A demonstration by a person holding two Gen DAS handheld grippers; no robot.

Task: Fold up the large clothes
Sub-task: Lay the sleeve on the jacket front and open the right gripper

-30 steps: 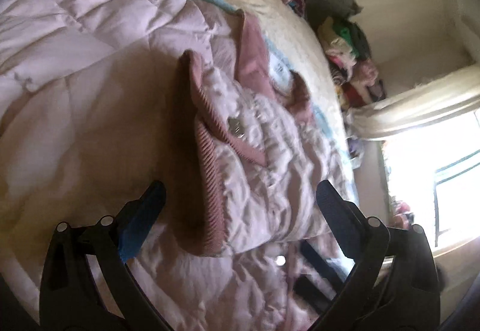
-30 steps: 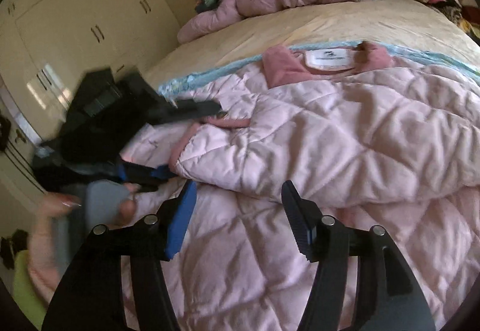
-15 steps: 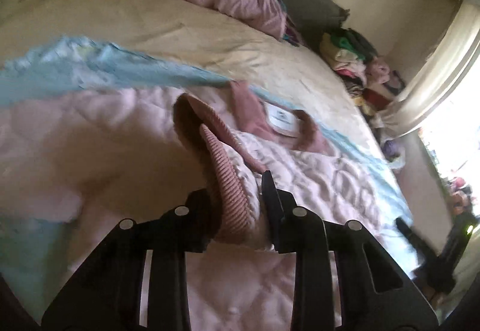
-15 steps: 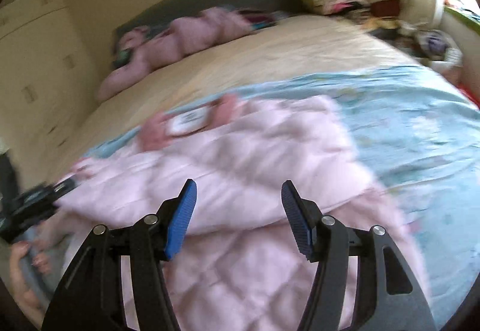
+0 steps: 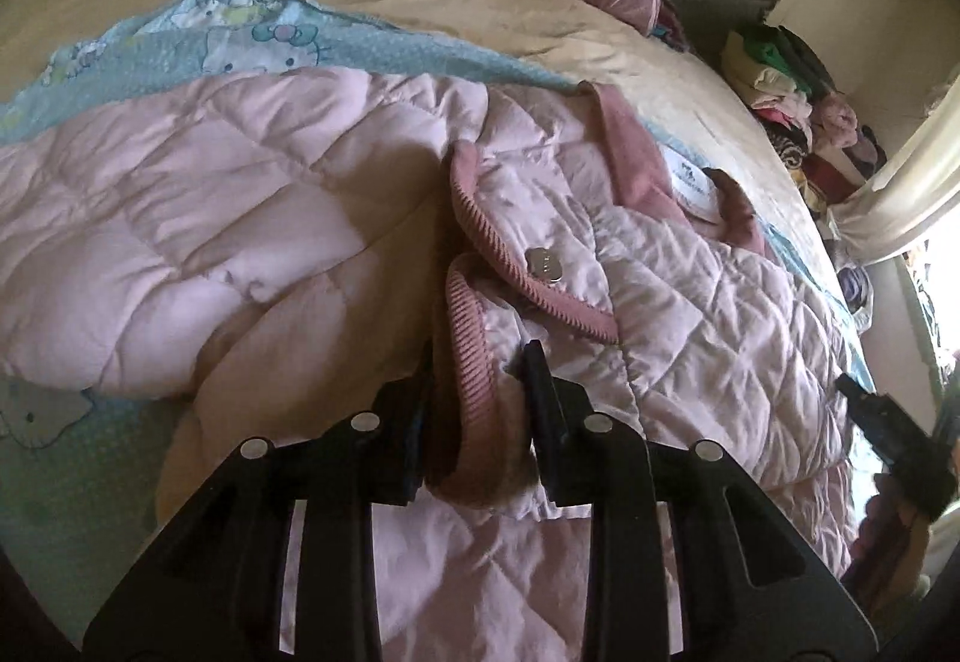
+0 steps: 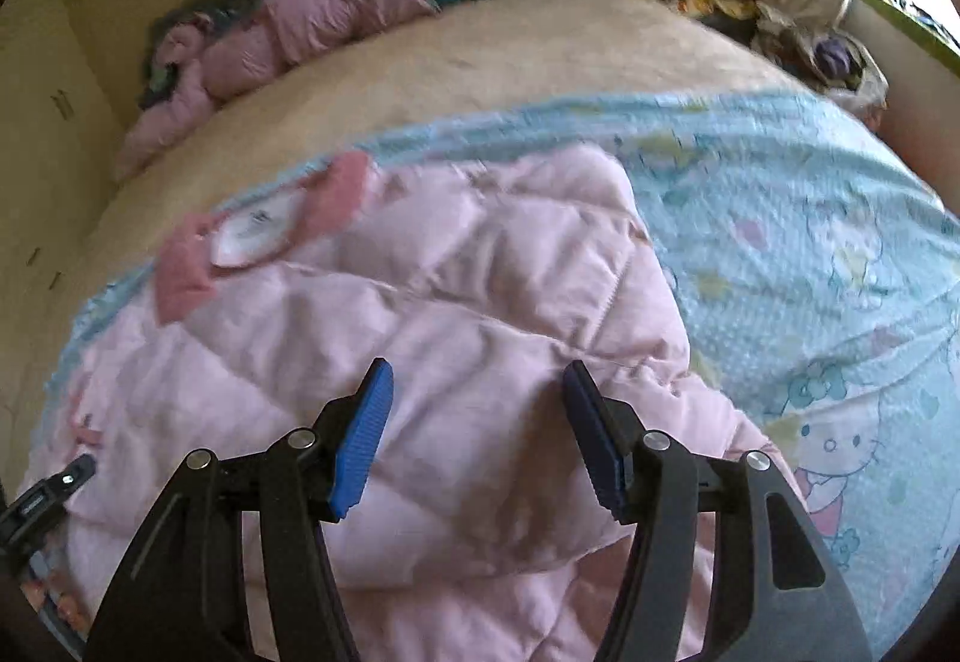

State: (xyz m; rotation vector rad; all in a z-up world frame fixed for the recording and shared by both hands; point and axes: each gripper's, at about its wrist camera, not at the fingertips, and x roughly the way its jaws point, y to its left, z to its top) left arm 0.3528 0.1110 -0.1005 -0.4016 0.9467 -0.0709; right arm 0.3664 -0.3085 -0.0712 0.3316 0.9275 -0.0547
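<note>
The pink quilted jacket (image 5: 660,266) lies spread on the bed (image 5: 420,2), its ribbed cuff (image 5: 474,362) clamped in the left gripper (image 5: 480,398), while the right gripper (image 6: 477,434), jaws half open and empty, hovers over the jacket's right edge.

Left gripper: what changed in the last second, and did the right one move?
The left gripper closed on the jacket's ribbed cuff, which it only straddled before. The right gripper swung toward the jacket's far edge, still open and empty. The jacket stays on the bed.

Right claw (image 5: 894,446) blurred, partly cut off; jacket (image 6: 420,302) motion-smeared.
</note>
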